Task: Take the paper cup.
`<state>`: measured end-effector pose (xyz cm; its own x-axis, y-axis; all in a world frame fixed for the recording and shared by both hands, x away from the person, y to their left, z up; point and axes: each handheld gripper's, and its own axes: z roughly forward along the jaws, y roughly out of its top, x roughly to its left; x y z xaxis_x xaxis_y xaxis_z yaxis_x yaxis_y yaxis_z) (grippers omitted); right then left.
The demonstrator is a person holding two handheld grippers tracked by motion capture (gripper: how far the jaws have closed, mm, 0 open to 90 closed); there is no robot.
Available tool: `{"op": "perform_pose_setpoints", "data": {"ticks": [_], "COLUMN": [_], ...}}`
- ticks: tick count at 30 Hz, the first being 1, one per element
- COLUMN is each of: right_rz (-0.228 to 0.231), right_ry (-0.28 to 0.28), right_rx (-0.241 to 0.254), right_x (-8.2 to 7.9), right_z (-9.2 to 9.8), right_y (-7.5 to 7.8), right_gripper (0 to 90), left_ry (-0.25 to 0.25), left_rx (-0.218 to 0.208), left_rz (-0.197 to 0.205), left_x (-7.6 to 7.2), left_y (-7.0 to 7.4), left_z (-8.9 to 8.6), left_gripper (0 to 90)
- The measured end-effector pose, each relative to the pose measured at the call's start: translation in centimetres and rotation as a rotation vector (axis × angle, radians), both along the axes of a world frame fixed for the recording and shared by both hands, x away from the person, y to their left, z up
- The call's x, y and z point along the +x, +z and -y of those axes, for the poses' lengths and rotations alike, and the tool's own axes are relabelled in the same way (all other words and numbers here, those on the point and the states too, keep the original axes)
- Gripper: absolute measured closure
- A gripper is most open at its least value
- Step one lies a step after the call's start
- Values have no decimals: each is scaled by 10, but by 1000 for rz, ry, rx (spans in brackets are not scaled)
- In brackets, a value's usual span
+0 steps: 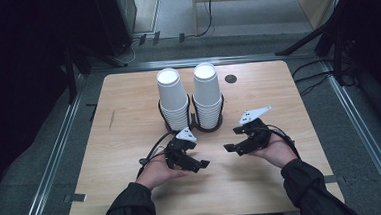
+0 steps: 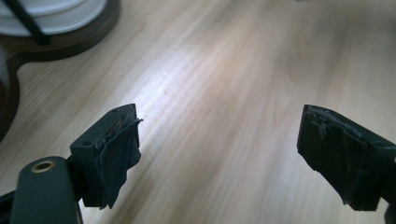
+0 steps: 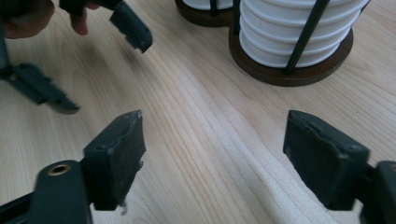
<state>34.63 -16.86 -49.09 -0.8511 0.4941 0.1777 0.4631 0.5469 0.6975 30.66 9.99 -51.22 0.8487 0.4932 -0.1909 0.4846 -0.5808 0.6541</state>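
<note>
Working across from the left, I saw the wooden table point(image 1: 130, 141) lit pale under the high camera, with dark floor on all sides. My left gripper point(image 1: 203, 164) sat low over the near part of the board, held in the left hand point(image 1: 157, 172), its jaws pointing toward the middle and standing wide apart with nothing between them; in the left gripper view the two black pads point(image 2: 119, 154) framed only bare wood grain, and a curve of the dark holder base point(image 2: 70, 44) showed at the upper left. Just behind the grippers, at the table's centre, stood the left stack of white paper cups point(image 1: 172, 97), upside down inside its wire holder, and touching distance beside it the right stack of cups point(image 1: 207, 92) in the twin ring of the same stand. A small dark disc point(image 1: 231, 78) lay on the board just right of that stack. My right gripper point(image 1: 229, 148) came next, cradled in the right hand point(image 1: 276, 152), jaws aimed leftward at the other gripper and also spread open, gripping nothing. In the right gripper view the ribbed cup rims point(image 3: 289, 32) sat ahead at upper right on their brown base, well clear of the pads point(image 3: 119, 154).
</note>
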Motion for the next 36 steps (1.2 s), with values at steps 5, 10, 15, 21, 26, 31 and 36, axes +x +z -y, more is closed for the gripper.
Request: {"op": "perform_pose_setpoints", "data": {"ticks": [5,10,15,21,26,31,36], "right_rz": [-49,-59,-65,-73,-81,-86,-94], "right_ry": [24,50,62,36,35,32,47], "right_rx": [33,27,18,39,29,34,25], "right_x": [0,-3,-4,-3,-2,-2,0], "right_z": [-1,-7,-9,-9,-9,-7,-6], "right_y": [3,2,7,11,12,14,13], "right_gripper": [447,470,411,330,361,383,401], "left_ry": [-4,4,20,15,32,54,72], "left_rx": [30,21,22,15,-2,-14,-7], "left_rz": [36,53,62,76,78,66,56], "left_x": [-1,-2,-1,-2,-2,0,2], "left_y": [5,14,15,15,18,21,24], "left_z": [-5,-10,-11,-10,-13,-14,-11], "left_gripper": [160,310,386,454,500,559,638]}}
